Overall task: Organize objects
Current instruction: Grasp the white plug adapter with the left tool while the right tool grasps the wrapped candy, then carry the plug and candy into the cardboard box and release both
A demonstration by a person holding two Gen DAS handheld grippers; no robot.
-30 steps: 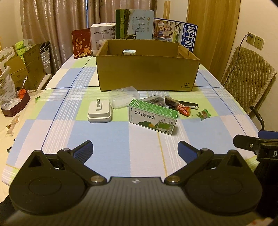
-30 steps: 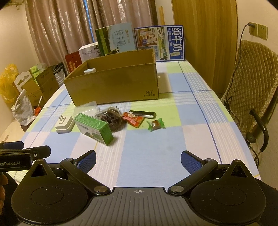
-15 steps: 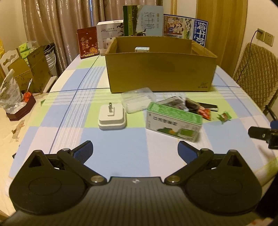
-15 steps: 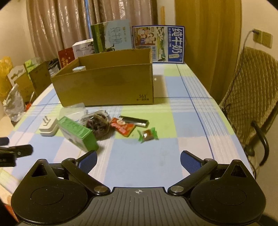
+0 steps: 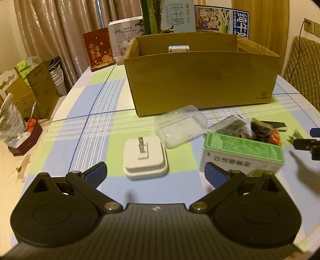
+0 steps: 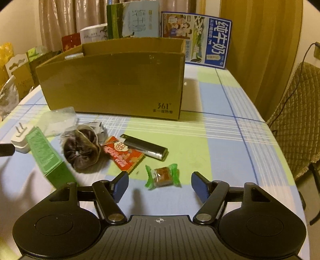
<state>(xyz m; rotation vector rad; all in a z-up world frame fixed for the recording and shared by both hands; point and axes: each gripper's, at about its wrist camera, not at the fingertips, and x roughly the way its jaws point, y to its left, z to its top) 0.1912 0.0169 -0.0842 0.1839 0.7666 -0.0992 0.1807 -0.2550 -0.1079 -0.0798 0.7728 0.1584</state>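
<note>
My left gripper (image 5: pixel 156 174) is open, low over the checked tablecloth, with a white plug adapter (image 5: pixel 145 158) lying just ahead between its fingers. Behind that lie a clear plastic case (image 5: pixel 181 126) and a green medicine box (image 5: pixel 243 154). My right gripper (image 6: pixel 160 186) is open too, and a green-wrapped candy (image 6: pixel 162 176) sits between its fingertips on the cloth. Beyond it are a red snack packet (image 6: pixel 123 154), a dark lighter (image 6: pixel 144 147) and a dark pouch (image 6: pixel 82 150). An open cardboard box (image 5: pixel 200 80) stands behind, with a small white box (image 5: pixel 178 48) inside.
Upright cartons (image 5: pixel 221 19) and a red box (image 5: pixel 99 52) line the table's far edge behind the cardboard box. A quilted chair (image 6: pixel 296 118) stands at the right. Cardboard boxes and bags (image 5: pixel 24 96) crowd the floor at the left. The right gripper's tip (image 5: pixel 306 143) shows at the left view's edge.
Both grippers have moved forward and down toward the table. The plug adapter now lies between the left fingers, the candy between the right fingers. Both stay open.
</note>
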